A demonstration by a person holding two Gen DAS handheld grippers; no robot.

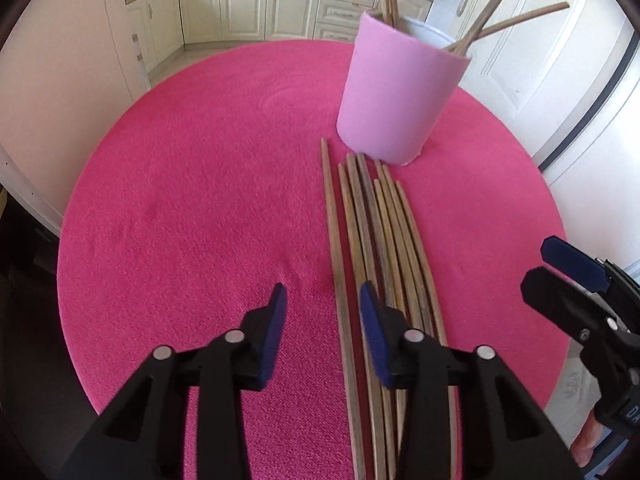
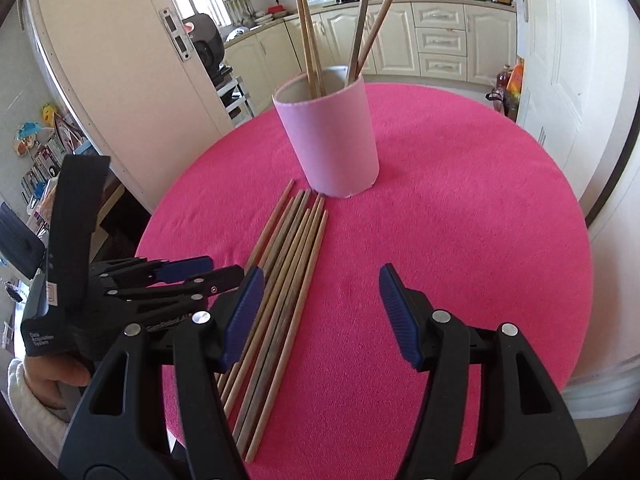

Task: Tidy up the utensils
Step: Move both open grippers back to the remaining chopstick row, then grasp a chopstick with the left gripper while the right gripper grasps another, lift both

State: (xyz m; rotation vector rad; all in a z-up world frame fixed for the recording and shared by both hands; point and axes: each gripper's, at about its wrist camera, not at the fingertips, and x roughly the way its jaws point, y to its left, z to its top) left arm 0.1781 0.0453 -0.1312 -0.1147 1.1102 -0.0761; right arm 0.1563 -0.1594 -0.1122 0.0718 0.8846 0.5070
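I judge the task partly done. Four chopsticks (image 2: 362,20) stand in the pink holder (image 2: 332,136), which sits past the middle of the round table (image 1: 180,200), toward its far edge. About nine loose chopsticks (image 1: 376,248) remain, laid side by side from the holder's base to the near edge. They are slim, tapered, matt wood; the holder is a soft-sided cylinder; the table cover is coarse pink fabric. My left gripper (image 1: 323,312) is partly open, straddling the leftmost stick, gripping nothing. My right gripper (image 2: 322,300) is wider open and empty, over the sticks' right side.
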